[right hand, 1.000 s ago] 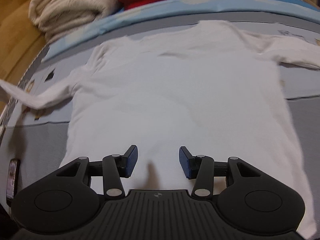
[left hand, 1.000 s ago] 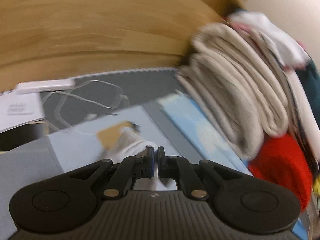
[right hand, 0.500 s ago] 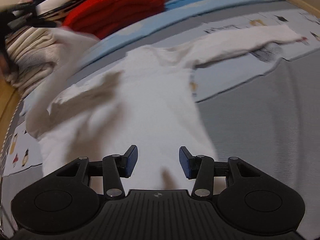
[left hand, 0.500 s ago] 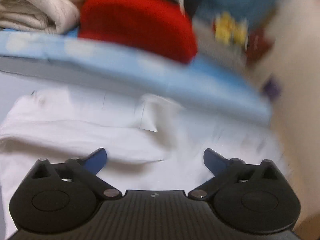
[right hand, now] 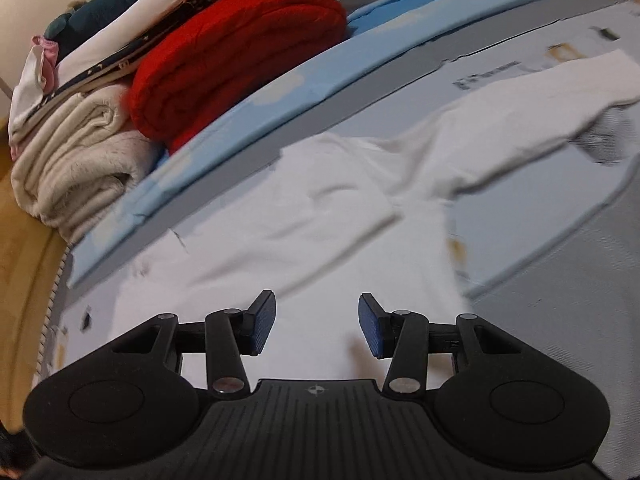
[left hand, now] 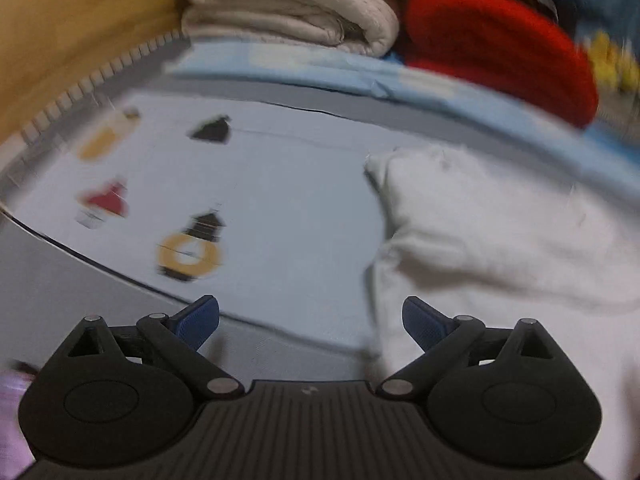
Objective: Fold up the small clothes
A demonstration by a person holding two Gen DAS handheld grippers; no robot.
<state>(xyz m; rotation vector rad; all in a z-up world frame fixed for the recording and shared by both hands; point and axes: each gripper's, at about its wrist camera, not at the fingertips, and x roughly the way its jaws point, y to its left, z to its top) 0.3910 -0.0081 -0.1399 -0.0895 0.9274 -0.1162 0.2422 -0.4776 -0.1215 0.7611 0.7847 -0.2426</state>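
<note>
— While we look along the left hand-held gripper (left hand: 311, 318), we see it tilted downward over the pale blue printed mat (left hand: 256, 200), with its blue pads spread wide. The jaws have just been opening, and we see nothing between them.

— We agree; the left edge of the white long-sleeved shirt (left hand: 500, 232) lies just under its right-hand pad, untouched as far as we can tell. That view is blurred.

— Along the right hand-held gripper (right hand: 317, 326) we see it also angled down, above the lower part of the shirt (right hand: 320, 240). Its pads stand partly apart and pinch nothing.

— We see the shirt flat on the mat, one sleeve folded across the chest, the other stretched out to the right.

— Beyond it we see a light blue strip (right hand: 280, 92), then the stack: a cream folded blanket (right hand: 76, 160) and a red knit (right hand: 232, 52) beside it.

— At far left we see wood (left hand: 72, 32).
</note>
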